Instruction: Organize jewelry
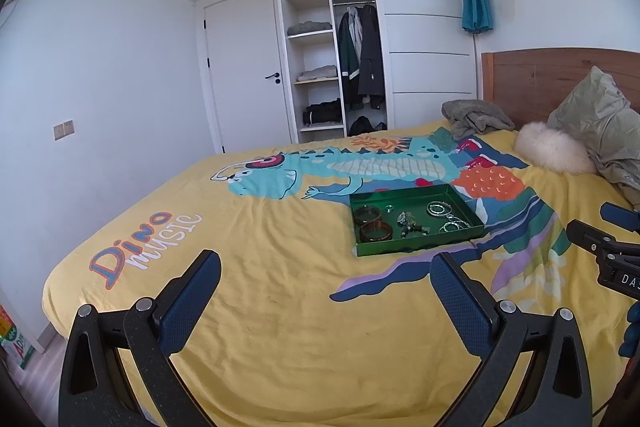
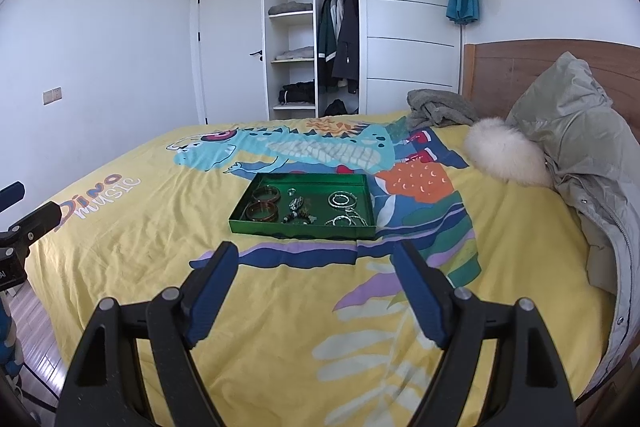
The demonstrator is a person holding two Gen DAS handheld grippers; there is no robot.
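Both hand-held grippers [image 1: 326, 267] [image 2: 316, 259] gape empty; only right view shows floorboards [image 2: 36, 323].

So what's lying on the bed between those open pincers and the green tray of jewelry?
Nothing but printed bedspread. In the right wrist view, the right gripper points at the green tray over bare fabric; the left wrist view shows the same.
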